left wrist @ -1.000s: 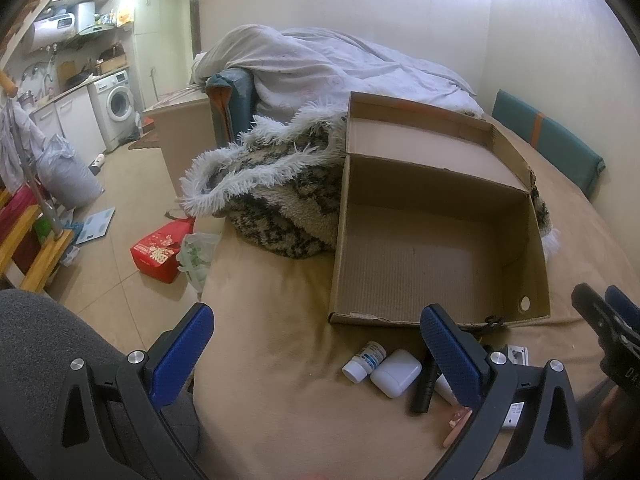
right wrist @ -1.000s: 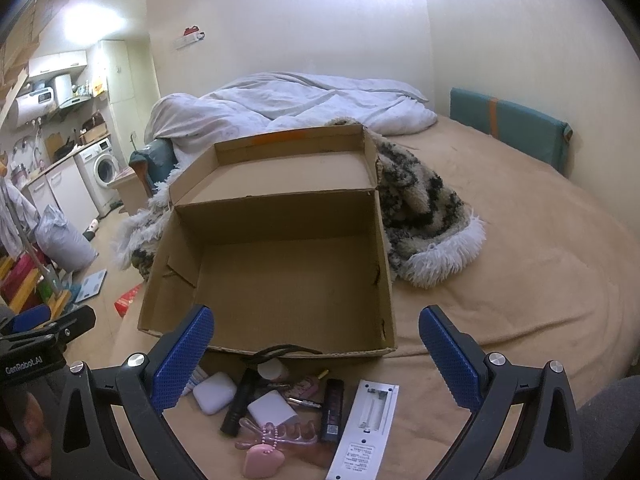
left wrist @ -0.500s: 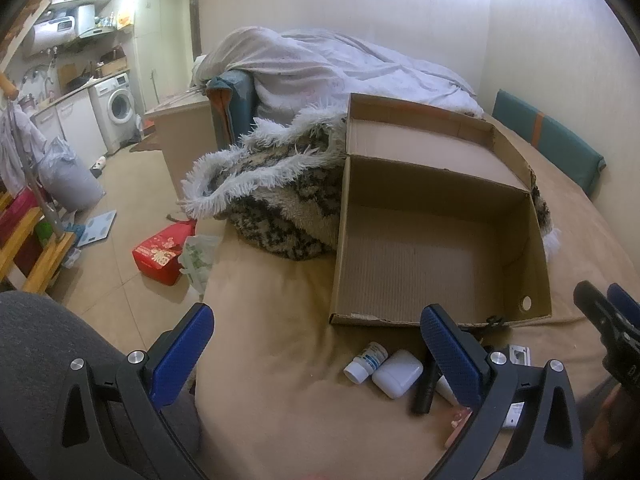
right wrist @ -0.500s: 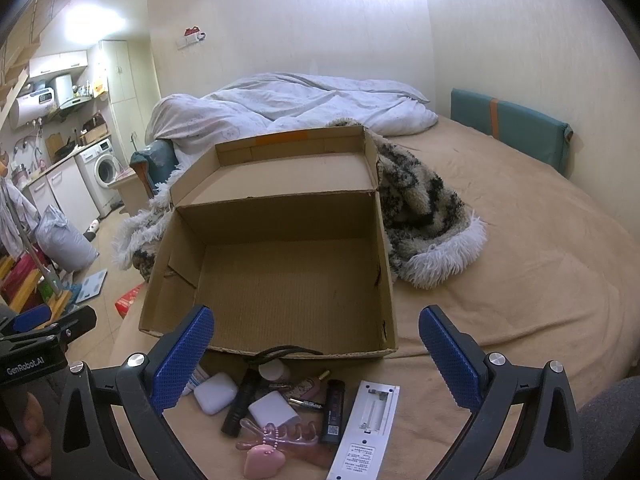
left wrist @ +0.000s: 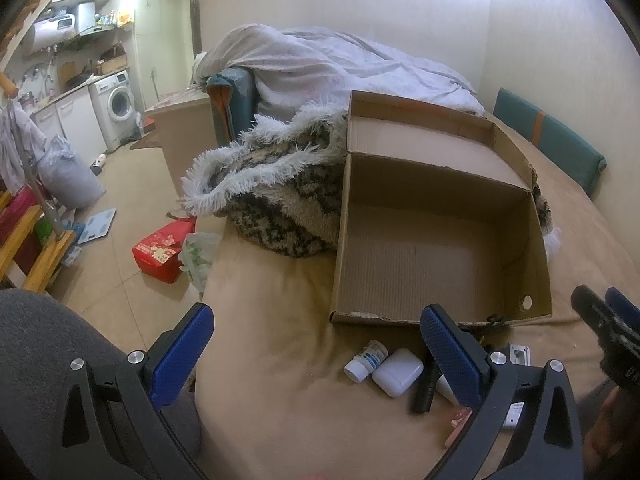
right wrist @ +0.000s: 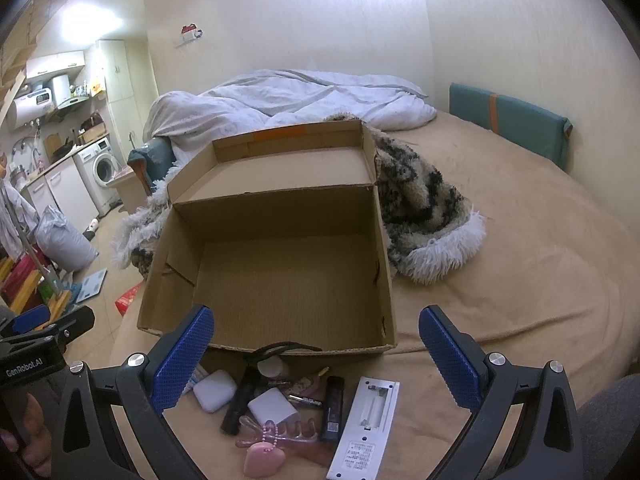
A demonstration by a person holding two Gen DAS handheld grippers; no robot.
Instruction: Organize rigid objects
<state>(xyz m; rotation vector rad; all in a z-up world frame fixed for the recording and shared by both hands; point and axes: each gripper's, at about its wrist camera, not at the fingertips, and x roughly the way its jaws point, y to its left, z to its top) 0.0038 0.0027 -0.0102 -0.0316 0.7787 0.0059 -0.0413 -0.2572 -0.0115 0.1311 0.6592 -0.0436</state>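
An open, empty cardboard box (right wrist: 280,280) sits on the tan bed; it also shows in the left wrist view (left wrist: 440,256). In front of it lies a pile of small items: a white earbud case (right wrist: 214,390), a black tube (right wrist: 240,398), a white block (right wrist: 272,404), a pink hair claw with a heart charm (right wrist: 276,440), a black bar (right wrist: 333,408) and a white remote, back up (right wrist: 366,420). A white pill bottle (left wrist: 366,360) lies at the pile's left. My right gripper (right wrist: 316,344) is open above the pile. My left gripper (left wrist: 316,344) is open, left of the pile.
A fuzzy black-and-white blanket (right wrist: 424,208) lies against the box's far and right sides. A white duvet (right wrist: 300,96) is heaped at the back, a teal cushion (right wrist: 508,116) by the wall. The bed's left edge (left wrist: 208,280) drops to a floor with a red package (left wrist: 160,250).
Both views have shifted only slightly; the box and the pile sit a touch lower in frame. Both grippers stay open and empty.
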